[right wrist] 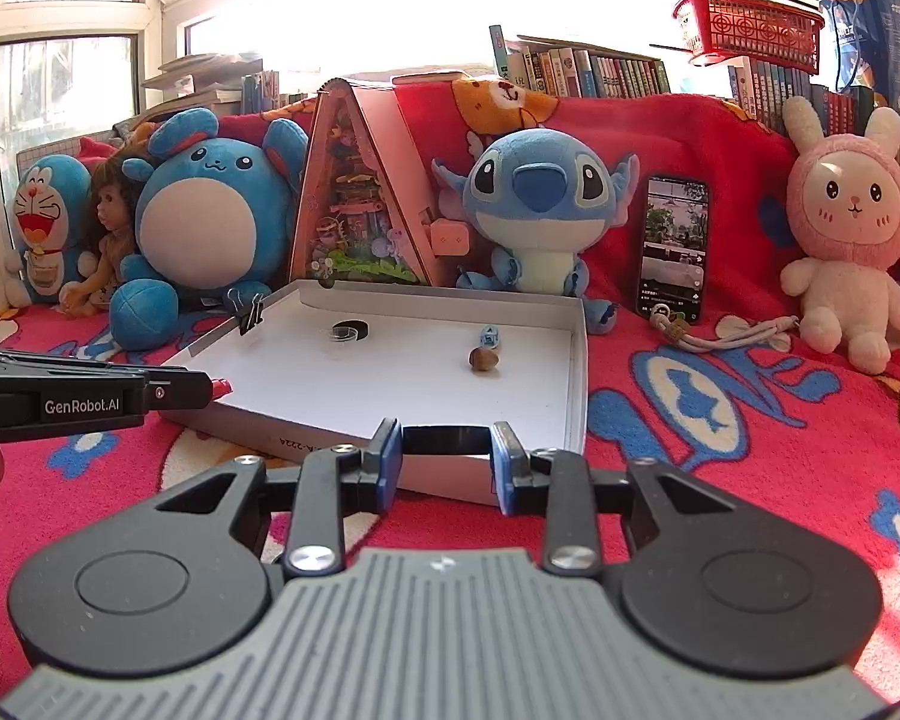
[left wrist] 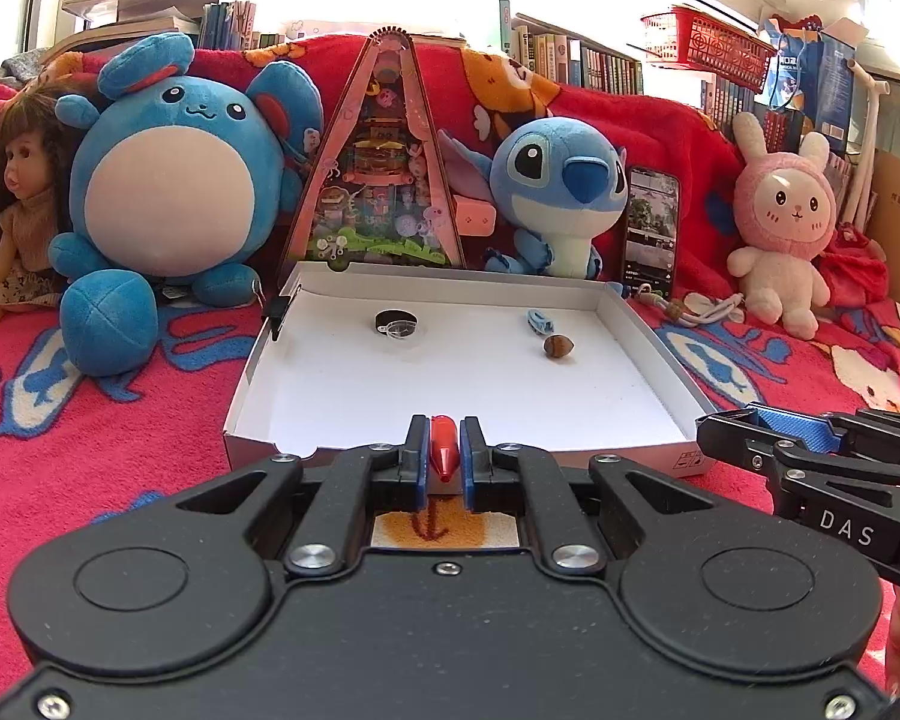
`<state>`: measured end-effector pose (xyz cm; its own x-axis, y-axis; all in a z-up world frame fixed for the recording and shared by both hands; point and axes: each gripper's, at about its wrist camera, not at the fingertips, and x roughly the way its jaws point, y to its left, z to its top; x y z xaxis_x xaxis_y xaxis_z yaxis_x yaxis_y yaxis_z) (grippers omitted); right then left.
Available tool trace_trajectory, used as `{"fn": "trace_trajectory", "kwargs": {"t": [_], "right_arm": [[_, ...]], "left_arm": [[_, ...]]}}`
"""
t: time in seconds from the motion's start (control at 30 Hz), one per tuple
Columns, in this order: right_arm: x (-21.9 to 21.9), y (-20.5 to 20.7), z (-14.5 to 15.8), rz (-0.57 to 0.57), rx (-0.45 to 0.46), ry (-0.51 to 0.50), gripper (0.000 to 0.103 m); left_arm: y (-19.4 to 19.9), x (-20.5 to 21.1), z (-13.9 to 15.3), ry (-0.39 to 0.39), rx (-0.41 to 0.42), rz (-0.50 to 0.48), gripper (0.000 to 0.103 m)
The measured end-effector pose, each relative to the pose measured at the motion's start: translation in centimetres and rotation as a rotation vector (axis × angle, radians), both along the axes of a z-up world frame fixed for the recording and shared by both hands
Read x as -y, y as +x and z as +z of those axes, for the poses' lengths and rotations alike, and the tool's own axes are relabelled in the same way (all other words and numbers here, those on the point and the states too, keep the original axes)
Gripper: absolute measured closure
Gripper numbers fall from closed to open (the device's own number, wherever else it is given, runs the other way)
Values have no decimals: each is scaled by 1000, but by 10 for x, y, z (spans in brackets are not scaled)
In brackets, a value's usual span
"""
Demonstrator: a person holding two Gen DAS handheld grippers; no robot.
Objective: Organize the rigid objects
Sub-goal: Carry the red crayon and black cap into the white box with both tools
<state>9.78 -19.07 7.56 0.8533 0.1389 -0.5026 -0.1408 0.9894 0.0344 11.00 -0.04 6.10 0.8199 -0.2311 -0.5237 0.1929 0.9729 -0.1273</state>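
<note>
In shallow white cardboard box (left wrist: pixel 642 354): three small things | left gripper (left wrist: pixel 444 450) pinches little red plastic piece (left wrist: pixel 442 450), we drop next | right gripper (right wrist: pixel 447 462) gapes, empty

Sunlit window (right wrist: pixel 390 6), bookshelf (right wrist: pixel 600 69), red blanket (right wrist: pixel 750 450)

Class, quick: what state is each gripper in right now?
Left gripper: shut on the red piece, at the box's near edge.
Right gripper: open, holding nothing.
</note>
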Motion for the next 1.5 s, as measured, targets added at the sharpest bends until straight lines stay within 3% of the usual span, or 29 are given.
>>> {"fn": "trace_trajectory", "kwargs": {"t": [0.33,0.63,0.97,1.5], "right_arm": [[1,21,1,-24,11,3,66],[1,56,-4,-38,2,-3,66],[12,104,-20,-85,-75,117,67],[18,149,-42,-126,-170,188,67]], "left_arm": [[27,5,0,-4,-1,16,93],[75,10,-5,-31,-37,9,93],[134,13,-24,-48,-131,44,93],[163,22,-50,30,-164,104,93]]}}
